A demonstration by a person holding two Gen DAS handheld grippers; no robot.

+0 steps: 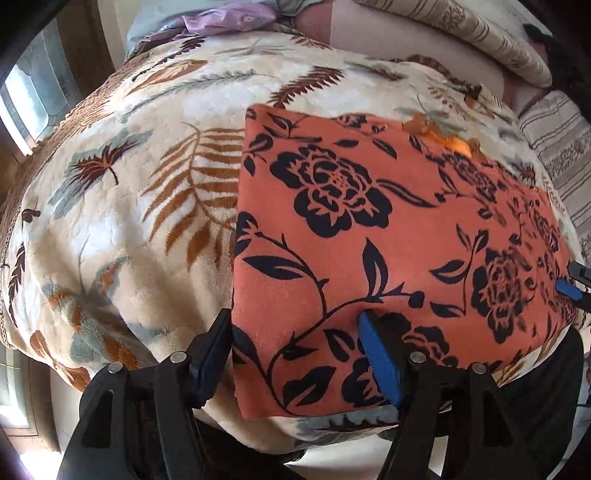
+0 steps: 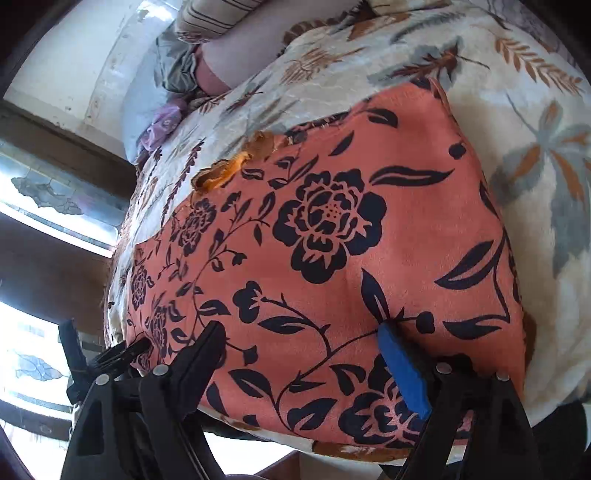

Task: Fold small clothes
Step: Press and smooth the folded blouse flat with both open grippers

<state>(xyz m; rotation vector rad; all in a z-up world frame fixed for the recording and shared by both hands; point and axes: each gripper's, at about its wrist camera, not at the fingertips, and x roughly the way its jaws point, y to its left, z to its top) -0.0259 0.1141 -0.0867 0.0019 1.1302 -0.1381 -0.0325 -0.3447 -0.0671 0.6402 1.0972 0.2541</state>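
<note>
Item: one small orange fleece garment with a black rose-and-leaf print [image 1: 388, 236], lying flat as a rough rectangle on a bed covered by a cream plush blanket with brown fern leaves [image 1: 129, 192]. A frayed orange trim [image 2: 221, 173] showed along its far edge.

Handling, as we judged it: light, soft and limp, with a slightly napped face unlikely to slip; it would sag and crease wherever it was unsupported. We thought it best taken by the near edge or corners, pinching all layers together.

Position: our left tongs [image 1: 295, 347] stood wide apart over the garment's near left corner, one finger off the cloth beside its left edge, the blue-padded finger [image 1: 380, 362] resting on the fabric. Our right tongs [image 2: 303, 350] were likewise spread wide over the near edge, both fingers above the print. Neither pair held anything. Striped pillows [image 1: 458, 29] lay beyond.
</note>
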